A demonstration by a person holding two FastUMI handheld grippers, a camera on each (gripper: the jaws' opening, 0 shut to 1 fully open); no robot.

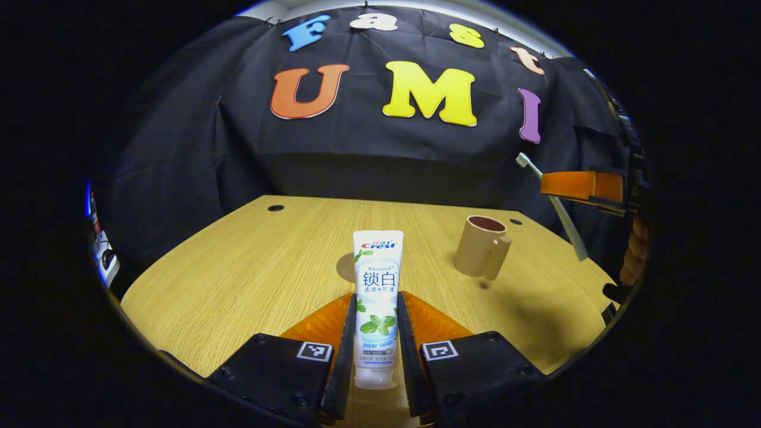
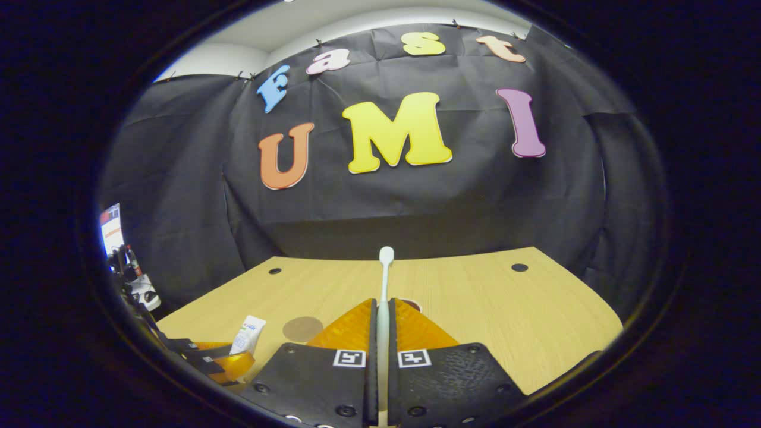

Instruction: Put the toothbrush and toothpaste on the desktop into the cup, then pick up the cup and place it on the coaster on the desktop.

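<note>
Toothpaste [image 1: 376, 297] sits clamped in the left gripper [image 1: 376, 333]; the right gripper [image 2: 383, 333] clamps the toothbrush [image 2: 384, 285] above the surface [image 2: 475, 297].

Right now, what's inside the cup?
From the left claw view, the cup stands upright on the table, and just its dark upper inside wall shows, nothing sticking out. Its bottom is hidden by the rim, so something small could be there.

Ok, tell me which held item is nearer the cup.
The toothbrush in the right hand-held gripper, right above the cup; the toothpaste sits farther left.
</note>
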